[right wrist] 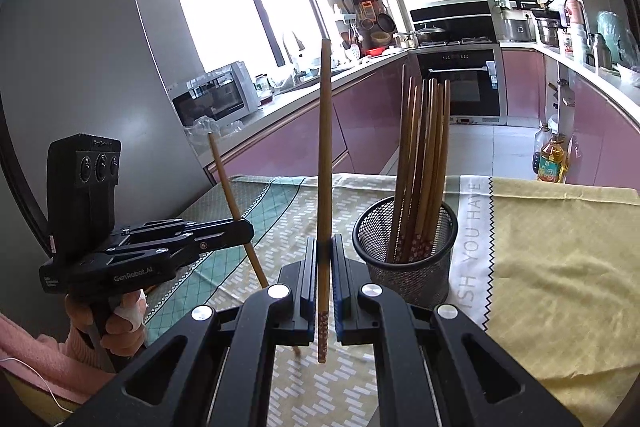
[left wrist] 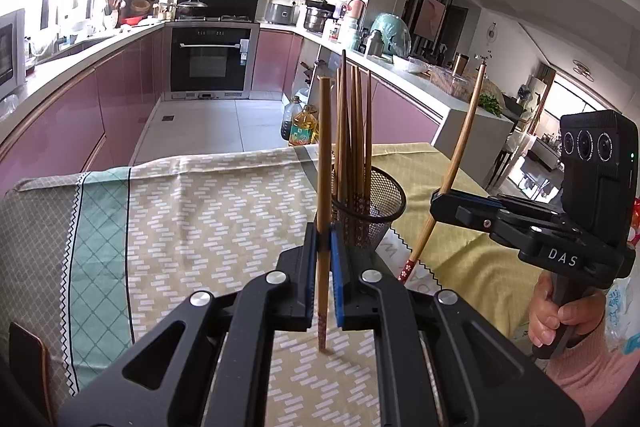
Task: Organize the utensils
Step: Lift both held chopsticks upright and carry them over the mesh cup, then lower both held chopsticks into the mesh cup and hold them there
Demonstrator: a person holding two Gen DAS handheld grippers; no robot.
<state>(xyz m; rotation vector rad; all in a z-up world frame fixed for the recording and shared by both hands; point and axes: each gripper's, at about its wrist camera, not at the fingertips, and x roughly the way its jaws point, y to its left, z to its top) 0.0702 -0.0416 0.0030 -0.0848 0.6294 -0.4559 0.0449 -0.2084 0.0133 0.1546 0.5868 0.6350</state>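
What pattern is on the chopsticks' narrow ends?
Small pale flowers on dark red, clearest in the right wrist view.

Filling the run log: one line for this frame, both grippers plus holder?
left hand-held gripper: shut on chopstick | right hand-held gripper: shut on chopstick | mesh holder: upright on tablecloth, holds chopsticks

two wooden chopsticks (left wrist: pixel 325 163) (right wrist: pixel 325 155) upright in tongs | rest bundled in mesh cup (right wrist: pixel 404 247)
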